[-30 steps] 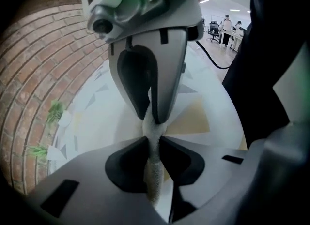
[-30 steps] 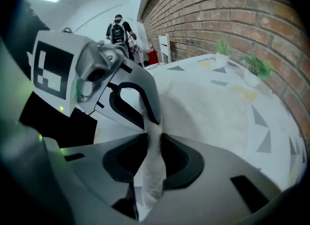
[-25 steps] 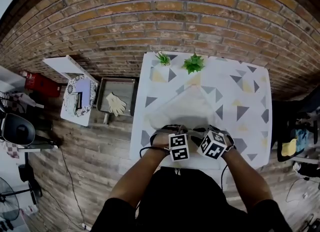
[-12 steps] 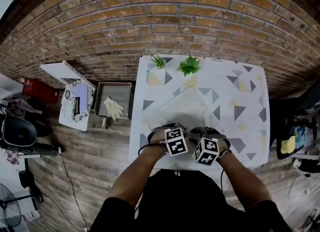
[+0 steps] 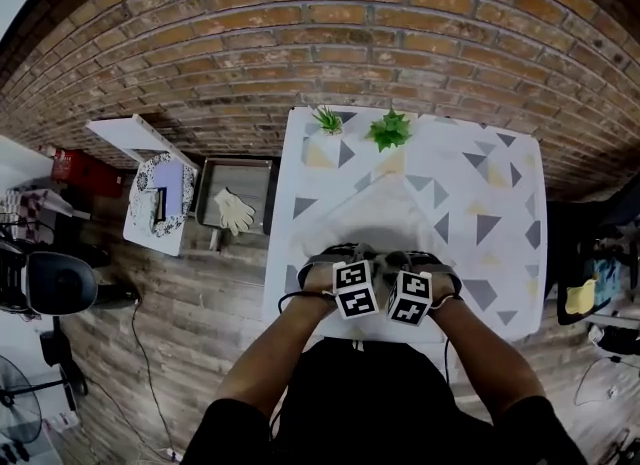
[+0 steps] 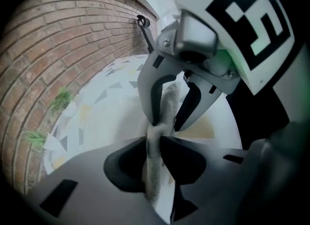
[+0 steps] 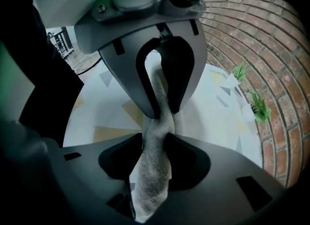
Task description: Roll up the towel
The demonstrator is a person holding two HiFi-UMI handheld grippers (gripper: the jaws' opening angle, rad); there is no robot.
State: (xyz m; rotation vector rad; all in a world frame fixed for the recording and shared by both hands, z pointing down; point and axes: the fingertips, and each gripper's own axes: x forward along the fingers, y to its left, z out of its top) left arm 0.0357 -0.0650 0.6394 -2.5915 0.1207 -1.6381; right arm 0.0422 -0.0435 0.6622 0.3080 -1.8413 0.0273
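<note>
Crowded closer together since 1 second ago, at 6 o'clock on the table [image 5: 495, 203]. Pinched the towel [image 5: 375, 215] by its near edge with left gripper [image 6: 154, 144] and right gripper [image 7: 157, 139], having just eased both jaw pairs wider without releasing the cloth between them. Kept abreast, probably to start 1 even roll toward 12 o'clock.
</note>
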